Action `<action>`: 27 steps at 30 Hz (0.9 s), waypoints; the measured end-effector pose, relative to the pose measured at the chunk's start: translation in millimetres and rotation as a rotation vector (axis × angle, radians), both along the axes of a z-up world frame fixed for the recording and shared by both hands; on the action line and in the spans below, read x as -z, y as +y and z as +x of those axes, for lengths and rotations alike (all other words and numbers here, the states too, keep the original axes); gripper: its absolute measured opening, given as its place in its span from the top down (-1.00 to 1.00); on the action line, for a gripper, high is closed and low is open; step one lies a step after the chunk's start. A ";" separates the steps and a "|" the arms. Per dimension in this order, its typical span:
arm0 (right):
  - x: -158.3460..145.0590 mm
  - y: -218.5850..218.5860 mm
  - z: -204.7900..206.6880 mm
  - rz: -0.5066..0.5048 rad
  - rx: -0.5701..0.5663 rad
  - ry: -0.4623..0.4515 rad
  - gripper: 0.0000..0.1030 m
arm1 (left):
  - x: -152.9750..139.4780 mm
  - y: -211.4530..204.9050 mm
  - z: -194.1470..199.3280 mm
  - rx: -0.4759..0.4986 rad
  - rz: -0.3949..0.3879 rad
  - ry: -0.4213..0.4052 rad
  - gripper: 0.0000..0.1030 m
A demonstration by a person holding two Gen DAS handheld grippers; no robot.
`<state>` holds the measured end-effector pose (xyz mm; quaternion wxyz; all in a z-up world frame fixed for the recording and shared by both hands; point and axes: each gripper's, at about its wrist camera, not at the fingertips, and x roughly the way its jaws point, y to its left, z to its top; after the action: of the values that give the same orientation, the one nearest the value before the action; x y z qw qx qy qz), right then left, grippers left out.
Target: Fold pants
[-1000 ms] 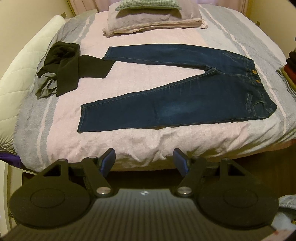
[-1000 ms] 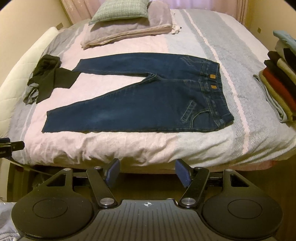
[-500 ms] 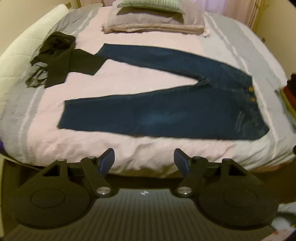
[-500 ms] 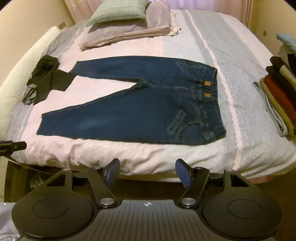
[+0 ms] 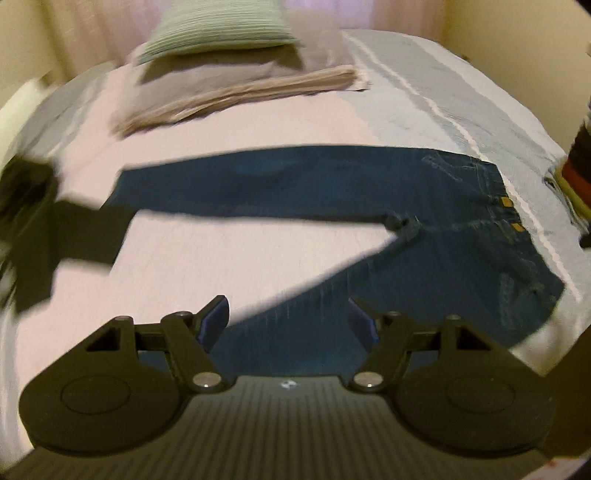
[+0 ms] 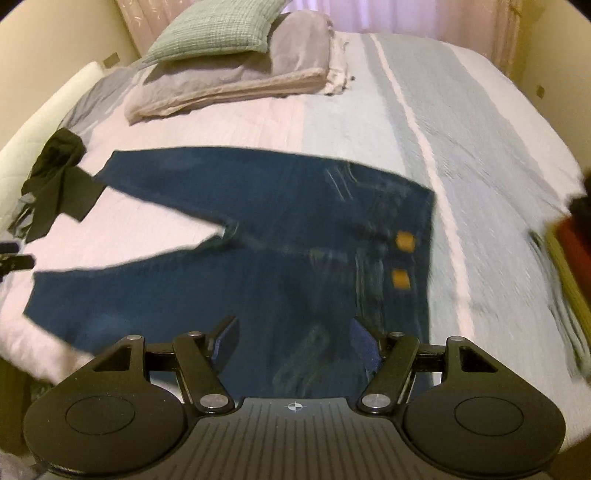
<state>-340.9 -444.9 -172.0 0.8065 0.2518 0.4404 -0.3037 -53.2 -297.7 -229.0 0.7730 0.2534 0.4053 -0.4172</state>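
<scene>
Dark blue jeans [image 5: 332, 184] lie flat on the bed, legs spread toward the left, waistband with two tan tags at the right. My left gripper [image 5: 288, 314] hovers open over the near leg, nothing between its fingers. In the right wrist view the jeans [image 6: 258, 258] fill the middle, and my right gripper [image 6: 295, 336] hangs open above the seat and back pocket near the waistband. Both views are blurred by motion.
A green pillow [image 6: 218, 26] on folded grey and beige bedding [image 6: 236, 81] sits at the head of the bed. A black garment [image 6: 55, 184] lies left of the far leg's hem. Stacked folded clothes [image 6: 576, 251] sit at the right edge. The bedspread [image 6: 461, 129] is pink and blue-grey.
Both grippers have moved forward and down from beyond the bed's foot edge to over the jeans. The jeans have not moved. Jaws stay apart as before.
</scene>
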 end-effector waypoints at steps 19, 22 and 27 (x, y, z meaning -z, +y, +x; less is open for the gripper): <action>149.3 -252.0 209.7 -0.120 -0.307 0.076 -0.23 | 190.7 -230.1 314.7 0.609 0.102 -0.090 -0.06; 173.0 -264.8 216.4 -0.083 -0.365 0.143 -0.23 | 209.6 -231.0 337.2 0.661 0.158 -0.057 -0.07; 201.8 -275.1 219.5 0.007 -0.410 0.183 -0.23 | 227.7 -241.2 361.8 0.707 0.211 0.005 -0.24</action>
<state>-121.3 -720.0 -373.8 0.8072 0.1313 0.5546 -0.1535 308.6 -538.8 -456.7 0.5496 0.4551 0.3353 -0.6151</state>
